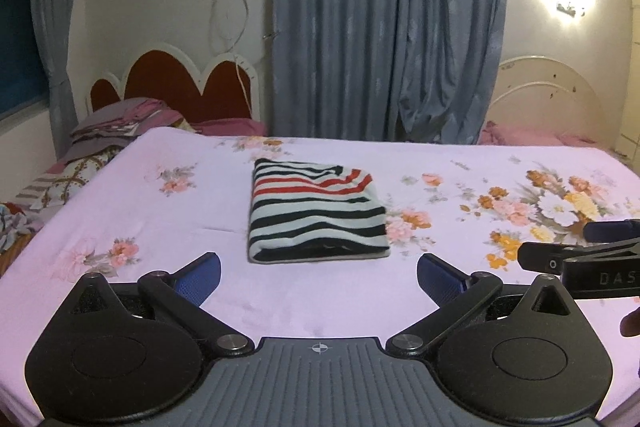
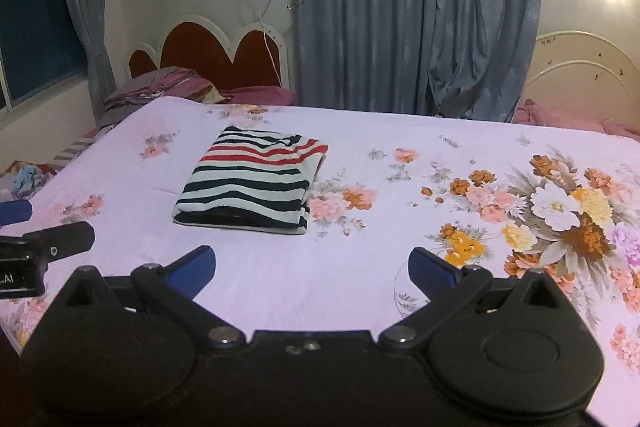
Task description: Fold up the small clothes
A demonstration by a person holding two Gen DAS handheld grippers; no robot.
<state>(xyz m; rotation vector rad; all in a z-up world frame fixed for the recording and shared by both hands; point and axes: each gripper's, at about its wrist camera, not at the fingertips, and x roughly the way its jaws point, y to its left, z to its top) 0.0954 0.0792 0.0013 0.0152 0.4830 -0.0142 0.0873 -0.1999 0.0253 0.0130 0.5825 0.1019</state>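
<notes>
Striped garment lies folded into a tidy rectangle just beyond both tools. The left gripper and right gripper hang with fingers spread wide, holding nothing, apart from the cloth on the floral bedsheet. This fold looks finished; next likely needs another piece or none.

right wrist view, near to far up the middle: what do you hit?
right hand-held gripper → bare floral bedsheet → folded striped garment → far edge of the bed → blue-grey curtain.
</notes>
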